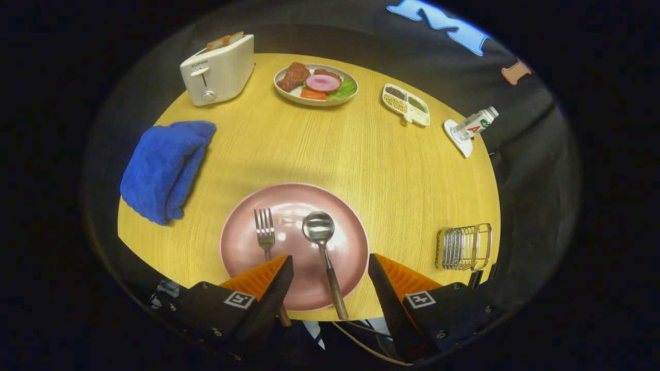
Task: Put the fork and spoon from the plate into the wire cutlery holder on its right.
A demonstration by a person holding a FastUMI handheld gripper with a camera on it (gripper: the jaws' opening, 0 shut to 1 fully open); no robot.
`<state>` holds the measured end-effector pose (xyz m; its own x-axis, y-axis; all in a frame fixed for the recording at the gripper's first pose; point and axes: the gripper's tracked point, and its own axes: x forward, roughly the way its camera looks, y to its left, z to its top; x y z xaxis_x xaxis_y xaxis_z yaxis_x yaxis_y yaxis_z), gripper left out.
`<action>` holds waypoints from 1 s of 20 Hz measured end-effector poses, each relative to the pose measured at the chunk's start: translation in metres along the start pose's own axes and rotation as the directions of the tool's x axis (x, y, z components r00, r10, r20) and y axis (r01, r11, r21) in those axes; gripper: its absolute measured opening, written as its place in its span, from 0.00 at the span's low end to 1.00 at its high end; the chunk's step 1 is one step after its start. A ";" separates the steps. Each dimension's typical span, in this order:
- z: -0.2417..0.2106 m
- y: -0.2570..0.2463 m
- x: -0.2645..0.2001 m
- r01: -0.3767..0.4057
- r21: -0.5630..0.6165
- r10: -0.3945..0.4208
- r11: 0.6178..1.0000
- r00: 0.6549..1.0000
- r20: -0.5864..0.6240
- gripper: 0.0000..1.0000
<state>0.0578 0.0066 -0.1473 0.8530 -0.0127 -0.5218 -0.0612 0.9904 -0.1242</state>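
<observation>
Jaws wide over steel spoon (319, 229), round plate (240, 247)

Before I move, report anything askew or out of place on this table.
The small bottle beyond the wire holder lies tipped on its white coaster. Fork and spoon rest on the pink plate; gripper open.

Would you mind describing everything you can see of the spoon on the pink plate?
The spoon lies flat on the pink plate, to the right of the fork and apart from it. Its shiny metal bowl faces up near the plate's middle, catching the light. A thin metal neck leads to a brown, wood-like handle that crosses the plate's near rim and sticks out past it. It sits between the fingers of the open gripper, which do not touch it. The wire cutlery holder stands off to its right.
</observation>
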 end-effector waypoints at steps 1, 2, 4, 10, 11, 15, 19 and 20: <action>-0.003 0.000 0.005 0.001 -0.003 -0.001 1.000 1.000 -0.019 0.91; -0.006 -0.001 0.010 0.001 -0.006 -0.001 1.000 0.999 -0.036 0.91; -0.013 -0.002 0.020 0.001 -0.019 -0.002 1.000 0.997 -0.073 0.91; -0.030 -0.003 0.041 -0.004 -0.069 -0.007 0.998 0.987 -0.160 0.84; -0.031 -0.001 0.046 -0.010 -0.073 -0.002 0.997 0.986 -0.167 0.84; -0.033 0.002 0.056 -0.023 -0.095 0.006 0.995 0.984 -0.176 0.76; -0.033 0.004 0.061 -0.030 -0.114 0.009 0.993 0.984 -0.179 0.65; -0.030 0.006 0.063 -0.041 -0.119 0.020 0.992 0.985 -0.174 0.56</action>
<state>0.0962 0.0080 -0.2062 0.7487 -0.0166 -0.6627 -0.1576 0.9666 -0.2022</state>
